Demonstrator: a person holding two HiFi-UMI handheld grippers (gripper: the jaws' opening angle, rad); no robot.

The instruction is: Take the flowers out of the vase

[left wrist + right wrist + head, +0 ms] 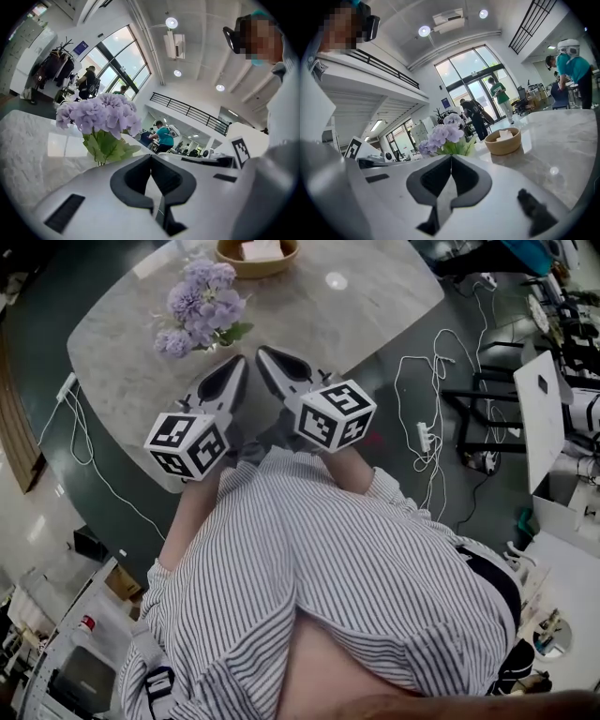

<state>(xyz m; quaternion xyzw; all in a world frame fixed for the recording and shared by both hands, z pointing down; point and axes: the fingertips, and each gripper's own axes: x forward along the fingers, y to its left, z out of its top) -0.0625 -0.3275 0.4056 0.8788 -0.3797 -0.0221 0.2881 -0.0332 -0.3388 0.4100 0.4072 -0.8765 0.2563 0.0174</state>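
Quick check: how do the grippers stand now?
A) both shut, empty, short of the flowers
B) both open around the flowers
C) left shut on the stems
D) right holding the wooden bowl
A: left gripper and right gripper show jaws together on nothing, the purple flowers untouched ahead.

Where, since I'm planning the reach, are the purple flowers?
In the head view the purple flowers stand on the table at upper left, left of the wooden bowl, just beyond the left gripper.

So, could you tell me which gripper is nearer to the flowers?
Left. In the head view the left gripper is just below the flowers; the right gripper lies beside it, farther to the right.
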